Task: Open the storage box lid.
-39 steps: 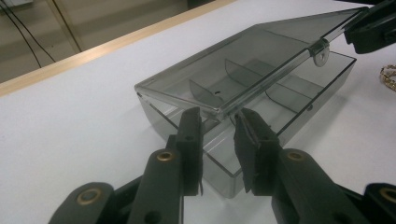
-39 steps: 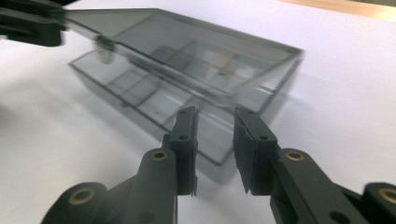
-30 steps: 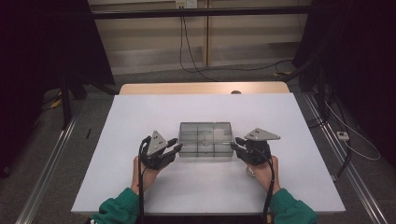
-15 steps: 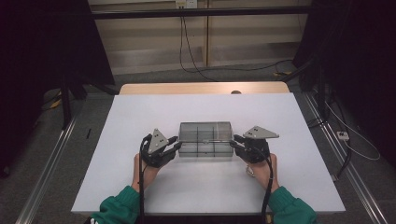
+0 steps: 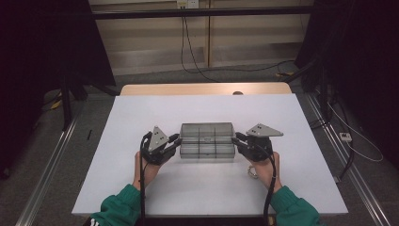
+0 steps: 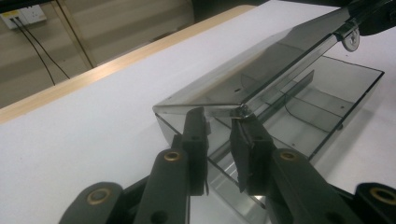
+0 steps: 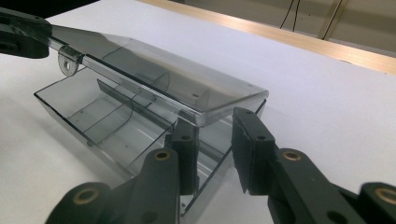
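While both grippers' jaws clamp the clear box [image 5: 207,141] ends w/ lid half-raised, white table [image 5: 141,113] surrounds it.

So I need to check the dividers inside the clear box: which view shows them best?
The right gripper view: the dividers show plainly under the raised lid. The left gripper view shows them partly, behind glare. The high view shows faint lines.

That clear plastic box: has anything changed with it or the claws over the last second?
Very little. Both claws have just been closing a bit further, the left claw and the right claw, each at one end of the clear box, with a corner of its raised lid between the jaws. The box, the hands and the table stayed where they were.
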A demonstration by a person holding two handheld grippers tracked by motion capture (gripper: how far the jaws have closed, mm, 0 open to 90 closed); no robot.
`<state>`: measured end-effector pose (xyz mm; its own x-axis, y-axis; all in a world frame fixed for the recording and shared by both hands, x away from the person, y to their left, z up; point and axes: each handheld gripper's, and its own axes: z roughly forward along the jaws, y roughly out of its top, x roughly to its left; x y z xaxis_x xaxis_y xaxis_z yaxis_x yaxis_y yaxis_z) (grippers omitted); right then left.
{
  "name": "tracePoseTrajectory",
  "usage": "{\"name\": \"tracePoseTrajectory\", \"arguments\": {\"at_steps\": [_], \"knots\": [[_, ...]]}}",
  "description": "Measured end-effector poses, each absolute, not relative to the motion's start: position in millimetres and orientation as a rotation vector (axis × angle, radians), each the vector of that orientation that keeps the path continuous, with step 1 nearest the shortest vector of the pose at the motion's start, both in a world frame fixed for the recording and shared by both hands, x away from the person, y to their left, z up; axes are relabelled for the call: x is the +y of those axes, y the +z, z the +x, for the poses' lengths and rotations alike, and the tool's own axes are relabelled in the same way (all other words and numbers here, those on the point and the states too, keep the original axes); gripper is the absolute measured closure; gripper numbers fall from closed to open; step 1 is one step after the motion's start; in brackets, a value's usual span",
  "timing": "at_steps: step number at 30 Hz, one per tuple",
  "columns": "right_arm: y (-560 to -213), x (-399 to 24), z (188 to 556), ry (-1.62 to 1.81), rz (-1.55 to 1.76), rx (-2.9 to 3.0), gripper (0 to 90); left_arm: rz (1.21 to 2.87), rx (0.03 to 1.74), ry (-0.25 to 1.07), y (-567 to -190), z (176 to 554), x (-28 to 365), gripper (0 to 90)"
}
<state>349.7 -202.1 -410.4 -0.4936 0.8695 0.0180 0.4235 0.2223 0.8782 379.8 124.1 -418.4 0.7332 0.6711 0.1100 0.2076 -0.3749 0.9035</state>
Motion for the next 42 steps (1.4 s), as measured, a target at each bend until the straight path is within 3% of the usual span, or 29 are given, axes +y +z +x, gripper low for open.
{"name": "tracePoseTrajectory", "arguments": {"at_steps": [42], "knots": [[-403.0,-207.6,401.6,1.275,1.33,1.922,83.9,1.799,0.76,0.519,-413.0,432.8,123.0,84.1]]}}
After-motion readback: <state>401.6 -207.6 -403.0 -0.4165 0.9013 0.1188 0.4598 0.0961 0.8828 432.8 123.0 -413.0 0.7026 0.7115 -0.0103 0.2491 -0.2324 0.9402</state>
